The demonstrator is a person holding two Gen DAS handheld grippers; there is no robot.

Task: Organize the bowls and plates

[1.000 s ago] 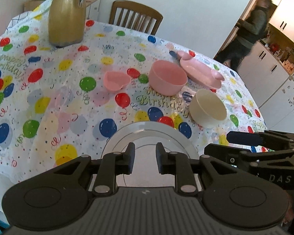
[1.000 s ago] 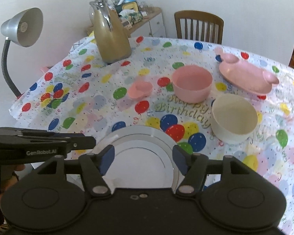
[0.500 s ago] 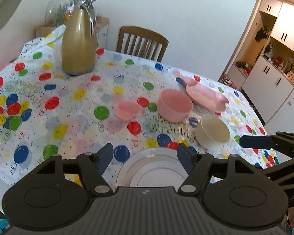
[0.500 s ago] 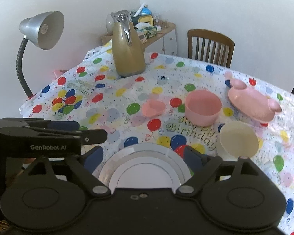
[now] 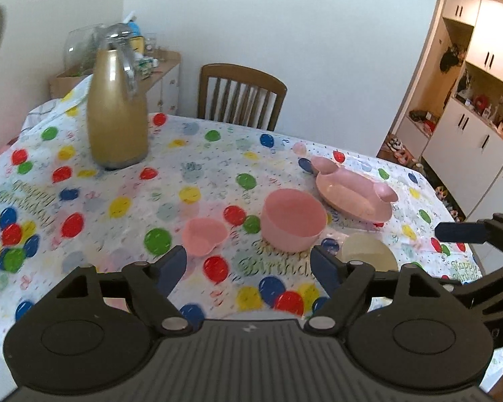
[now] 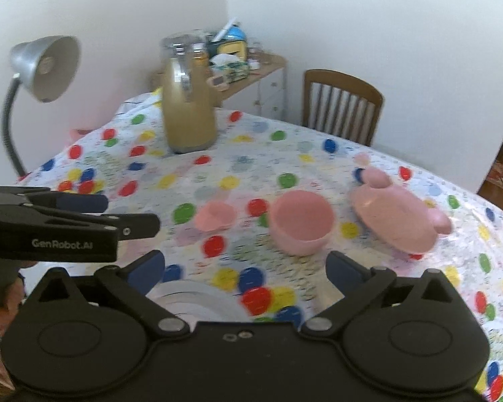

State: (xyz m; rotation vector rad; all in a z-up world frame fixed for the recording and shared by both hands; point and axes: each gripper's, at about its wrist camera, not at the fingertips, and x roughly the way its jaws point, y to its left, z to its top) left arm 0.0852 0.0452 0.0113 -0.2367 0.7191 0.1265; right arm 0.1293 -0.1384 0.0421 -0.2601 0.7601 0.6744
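Left tongs (image 5: 248, 268) and right tongs (image 6: 244, 273) are both opening, nothing between them; white plate (image 6: 198, 301) lies at lower frame on the desk (image 6: 318, 160).

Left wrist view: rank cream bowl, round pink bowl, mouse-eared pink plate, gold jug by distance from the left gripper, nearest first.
From the left gripper, whose jaws are opening with nothing between them:
1. Cream bowl, right beside its right finger.
2. Round pink bowl, just ahead, centre-right.
3. Mouse-eared pink plate, behind that bowl, to the right.
4. Gold jug, far left.
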